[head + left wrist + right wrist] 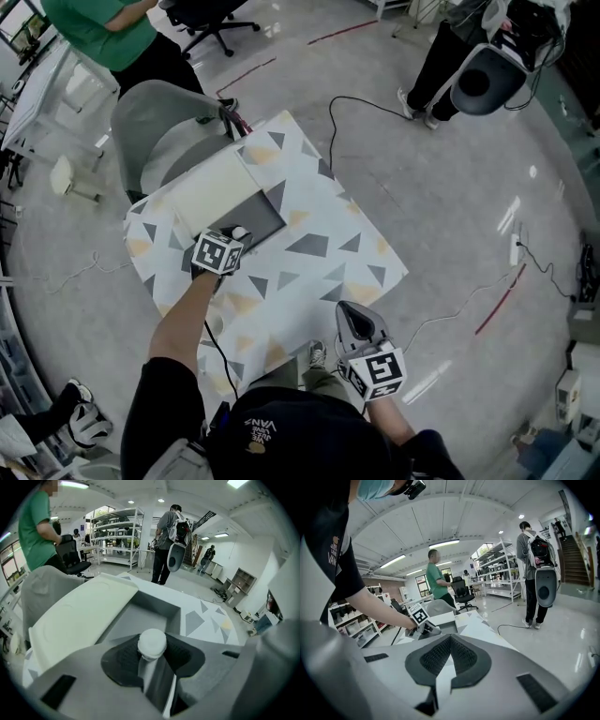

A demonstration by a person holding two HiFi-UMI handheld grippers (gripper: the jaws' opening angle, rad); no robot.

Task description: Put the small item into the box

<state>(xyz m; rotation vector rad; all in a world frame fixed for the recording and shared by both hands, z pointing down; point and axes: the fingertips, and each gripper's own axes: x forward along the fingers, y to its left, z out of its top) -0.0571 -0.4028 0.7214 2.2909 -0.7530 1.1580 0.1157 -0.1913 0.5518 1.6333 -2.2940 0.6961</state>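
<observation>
Left tool (234, 240) clenched on the small item (151, 645), a white round-capped piece, held just over the near rim of the open box (263, 215), which sits toward the bench's (323, 277) far left corner with its lid (210, 192) folded back. Right tool (449, 662) jaws together on nothing, hanging off the bench's near edge. Judged: item is at the box but not yet released into it; the box's grey inside shows nothing in it, as far as visible.

The box (258, 214) sits at the far left of the table (323, 281), a chair (159, 131) behind it.
</observation>
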